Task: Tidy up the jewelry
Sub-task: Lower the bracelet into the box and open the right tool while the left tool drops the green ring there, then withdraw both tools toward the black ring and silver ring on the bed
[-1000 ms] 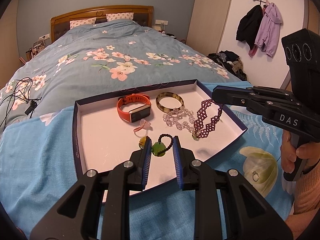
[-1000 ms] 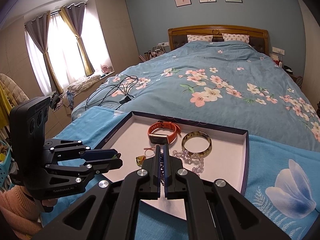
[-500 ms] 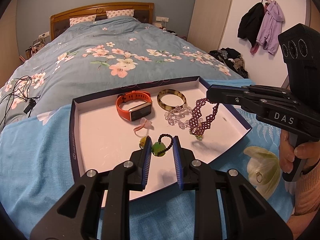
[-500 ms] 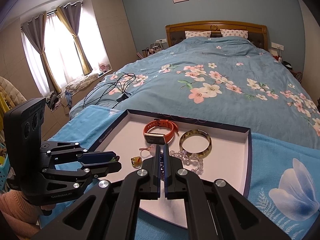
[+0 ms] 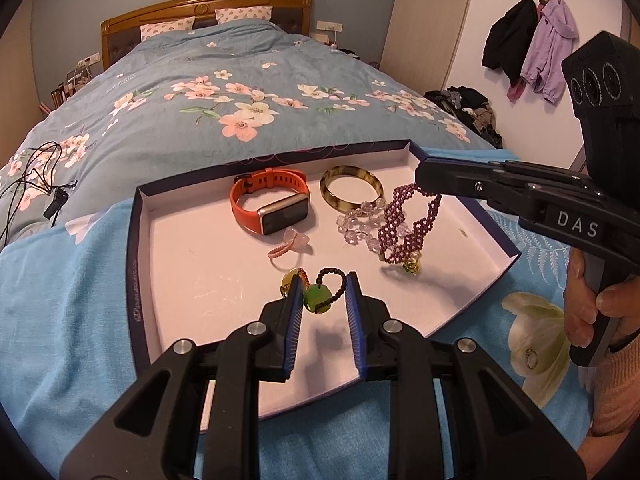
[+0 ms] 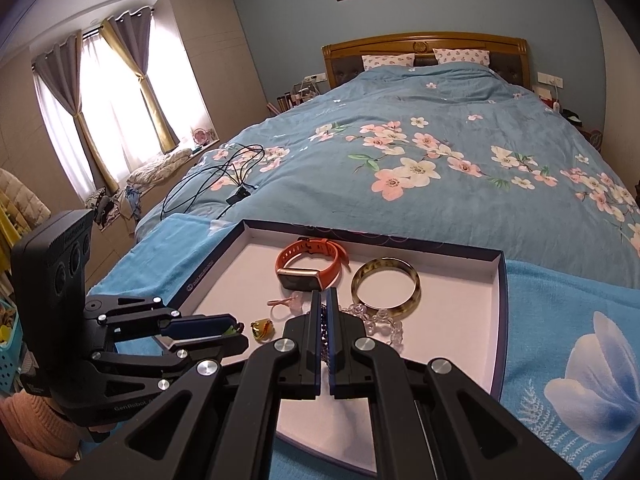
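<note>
Meanwhile, right fingers (image 6: 325, 320) pinching purple beaded bracelet (image 5: 412, 216) inside tray's rim (image 5: 498, 240); left fingers (image 5: 322, 300) perhaps on green pendant (image 5: 317, 300).

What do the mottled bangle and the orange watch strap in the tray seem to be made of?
The mottled olive-and-cream round bangle looks like polished resin or horn: glossy, rigid, with tortoiseshell blotches; which one is unclear. The orange watch strap looks like matte silicone rubber: dull, soft-curved, with punched holes. Its rectangular case seems metal-edged with a dark glass face.
</note>
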Action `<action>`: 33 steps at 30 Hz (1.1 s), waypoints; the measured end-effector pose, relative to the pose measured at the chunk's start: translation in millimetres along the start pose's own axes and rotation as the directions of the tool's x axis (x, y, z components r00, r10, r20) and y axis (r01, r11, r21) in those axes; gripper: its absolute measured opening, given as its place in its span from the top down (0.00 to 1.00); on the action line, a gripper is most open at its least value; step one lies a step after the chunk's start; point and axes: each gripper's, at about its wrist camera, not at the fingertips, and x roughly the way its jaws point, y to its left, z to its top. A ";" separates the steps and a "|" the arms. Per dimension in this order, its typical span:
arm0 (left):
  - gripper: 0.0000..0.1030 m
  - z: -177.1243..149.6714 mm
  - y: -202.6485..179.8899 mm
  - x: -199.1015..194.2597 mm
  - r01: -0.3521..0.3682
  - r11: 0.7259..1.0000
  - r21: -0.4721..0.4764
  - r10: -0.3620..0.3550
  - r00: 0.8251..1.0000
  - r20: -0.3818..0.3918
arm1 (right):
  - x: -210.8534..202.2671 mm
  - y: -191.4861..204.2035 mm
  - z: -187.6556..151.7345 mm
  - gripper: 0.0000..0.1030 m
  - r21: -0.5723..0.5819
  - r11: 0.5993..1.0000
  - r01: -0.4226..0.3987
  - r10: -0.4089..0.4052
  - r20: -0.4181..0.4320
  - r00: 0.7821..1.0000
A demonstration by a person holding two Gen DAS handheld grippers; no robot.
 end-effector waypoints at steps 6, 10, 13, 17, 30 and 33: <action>0.79 2.1 1.8 14.5 -0.009 1.000 -0.002 0.008 1.000 -0.029 | 10.1 -8.0 1.3 0.99 0.013 0.999 0.038 -0.038 -0.010 0.999; 0.79 2.3 5.3 21.5 -0.011 1.000 -0.007 0.010 0.999 -0.046 | 17.7 -16.5 -0.6 0.99 0.034 0.998 0.047 -0.046 -0.031 0.998; 0.79 3.4 6.8 26.7 -0.014 1.000 -0.012 0.013 0.998 -0.053 | 24.5 -22.3 -3.8 0.99 0.047 0.997 0.057 -0.055 -0.055 0.997; 0.79 6.0 8.8 32.2 -0.011 1.000 -0.017 0.010 0.998 -0.064 | 29.1 -27.5 -7.3 0.96 0.058 0.996 0.072 -0.067 -0.073 0.995; 0.72 9.8 10.6 4.5 0.006 0.999 -0.034 -0.005 1.000 0.025 | -1.0 -23.1 -12.6 0.72 0.060 0.996 0.064 -0.062 -0.036 0.997; 0.71 10.2 13.7 -14.7 0.006 0.999 -0.041 -0.004 0.998 0.064 | -15.0 -17.7 -16.7 0.67 0.044 0.998 0.052 -0.051 -0.019 0.999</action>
